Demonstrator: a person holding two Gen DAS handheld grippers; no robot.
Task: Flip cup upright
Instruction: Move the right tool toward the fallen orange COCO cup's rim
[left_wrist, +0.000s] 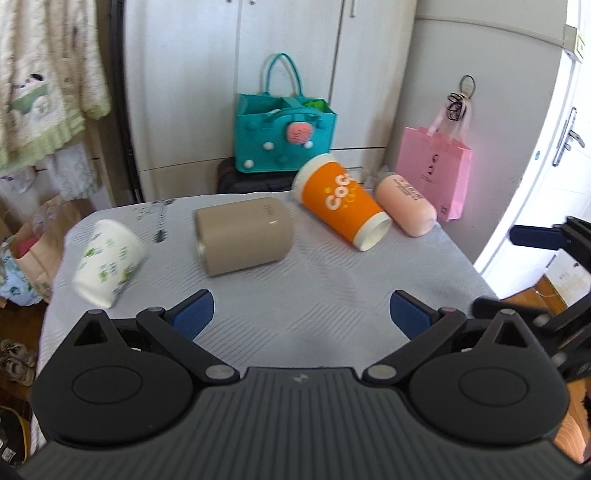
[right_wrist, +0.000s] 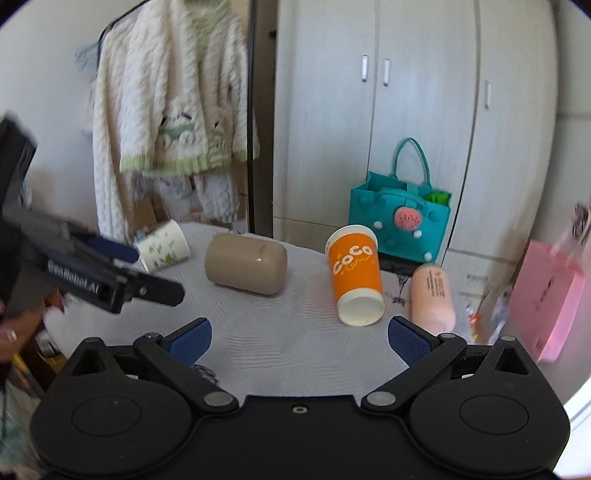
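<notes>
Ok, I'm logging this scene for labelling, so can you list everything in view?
White paper cup with green print: 1, on its side, table's left edge.
Beige cylindrical tumbler: 1, on its side, centre.
Orange paper cup: 1, on its side, open end facing near.
Pink bottle: 1, lying beside the orange cup.
Grey-clothed table: 1.
Teal felt tote bag: 1, behind table.
Pink paper bag: 1, hanging, right.
Cream knitted cardigan: 1, hanging, left.
Left gripper: black, blue pads, open.
Right gripper: same, open.

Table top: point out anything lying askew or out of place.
All four containers lie on their sides on the table: the white cup, the beige tumbler, the orange cup and the pink bottle. None stands upright; nothing looks spilled.
</notes>
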